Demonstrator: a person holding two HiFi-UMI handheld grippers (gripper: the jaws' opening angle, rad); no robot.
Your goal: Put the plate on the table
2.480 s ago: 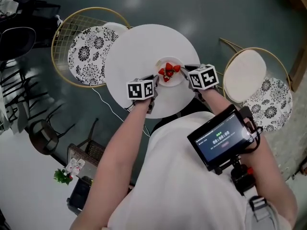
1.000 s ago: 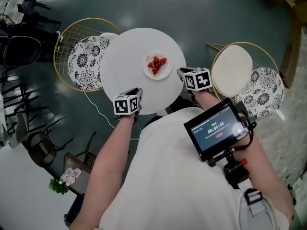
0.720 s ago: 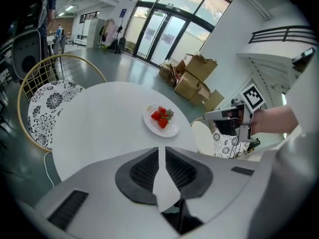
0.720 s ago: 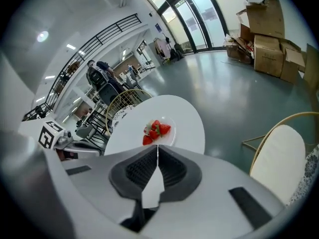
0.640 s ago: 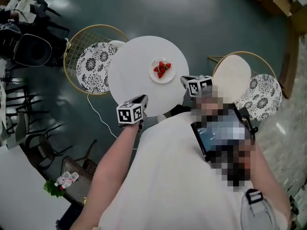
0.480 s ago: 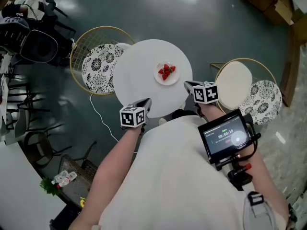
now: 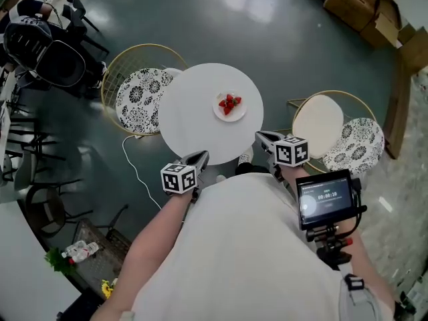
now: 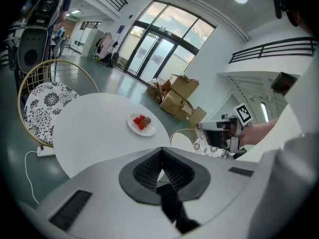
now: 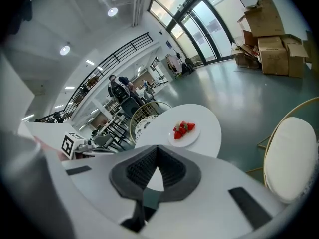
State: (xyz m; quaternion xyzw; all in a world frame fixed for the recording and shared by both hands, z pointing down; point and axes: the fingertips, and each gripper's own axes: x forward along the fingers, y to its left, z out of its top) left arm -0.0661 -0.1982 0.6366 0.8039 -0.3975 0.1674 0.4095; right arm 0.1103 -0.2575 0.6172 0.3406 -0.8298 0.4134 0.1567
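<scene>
Two claws, both clenched on nothing: in the left gripper view your left claw (image 8: 159, 154) has its dark ribbed pads meeting at the tips, and your right claw (image 9: 157, 151) shows the same in the right gripper view. Each has a smooth grey body and carries a cube with black-and-white square markers.

You have the plate (image 7: 230, 108) resting on the worktop (image 7: 190, 116), right of its middle and in from the rim. It is small, round, white and glossy, with a shallow raised edge. Being round, it has no long axis; it lies flat, open face up. On it sits a small heap of red strawberries (image 7: 229, 102), a few showing green tops.

Smooth, matte white and round, the worktop carries nothing but that plate. Your left claw hangs at its near rim on the left and your right claw just off the rim on the near right, both well apart from the plate, tips pointing toward the worktop.

On either side stands a chair with a thin gold hoop frame: the left chair (image 7: 134, 97) has a wire-mesh back and a black-and-white flowered cushion, the right chair (image 7: 318, 121) a plain cream round seat with a flowered cushion (image 7: 354, 147) beside it. Dark green glossy floor (image 7: 287, 59) lies around them, with brown cardboard boxes (image 7: 358, 4) at the far right.
</scene>
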